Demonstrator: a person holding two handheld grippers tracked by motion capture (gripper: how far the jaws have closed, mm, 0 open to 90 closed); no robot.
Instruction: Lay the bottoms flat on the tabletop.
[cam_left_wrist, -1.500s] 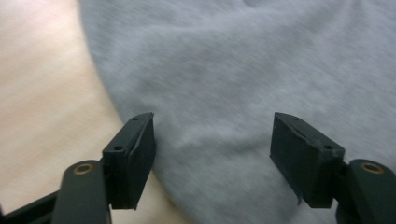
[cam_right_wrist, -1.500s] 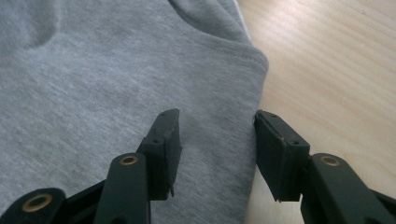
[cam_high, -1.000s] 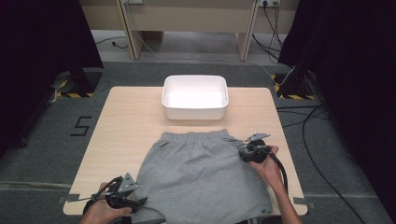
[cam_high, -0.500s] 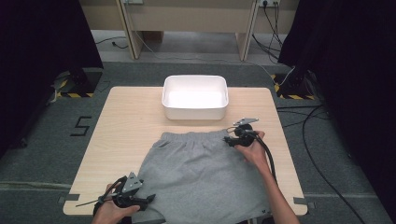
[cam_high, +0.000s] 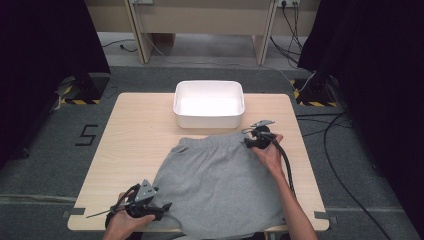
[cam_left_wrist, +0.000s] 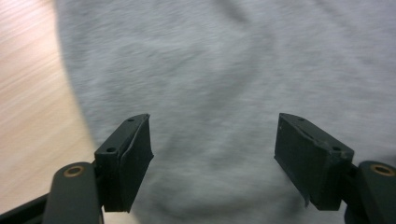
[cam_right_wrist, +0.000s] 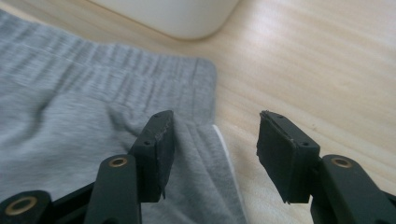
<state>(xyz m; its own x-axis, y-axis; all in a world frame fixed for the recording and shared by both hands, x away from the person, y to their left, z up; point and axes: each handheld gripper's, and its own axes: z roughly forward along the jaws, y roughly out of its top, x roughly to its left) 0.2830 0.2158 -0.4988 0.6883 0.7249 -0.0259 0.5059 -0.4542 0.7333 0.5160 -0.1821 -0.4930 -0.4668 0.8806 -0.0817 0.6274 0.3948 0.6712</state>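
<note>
Grey shorts (cam_high: 220, 180) lie flat on the wooden table (cam_high: 135, 135), with the waistband toward the far side. My left gripper (cam_high: 162, 207) is at the near left, over the left hem, its jaws wide open above the grey cloth (cam_left_wrist: 224, 70) and gripping nothing. My right gripper (cam_high: 247, 139) hovers at the waistband's right corner. Its jaws have just been opening and stand open (cam_right_wrist: 215, 149). The shorts' side edge with a white stripe (cam_right_wrist: 224, 149) lies below the gap, and neither pad presses on it.
A white rectangular bin (cam_high: 209, 104) stands behind the waistband at the table's far middle, and its rounded corner (cam_right_wrist: 177, 16) is close ahead of my right gripper. Bare wood lies to the left and right of the shorts. Cables trail on the floor at the right.
My right gripper moved up and left along the shorts' right side to the waistband corner. The left gripper stayed at the near left hem.
</note>
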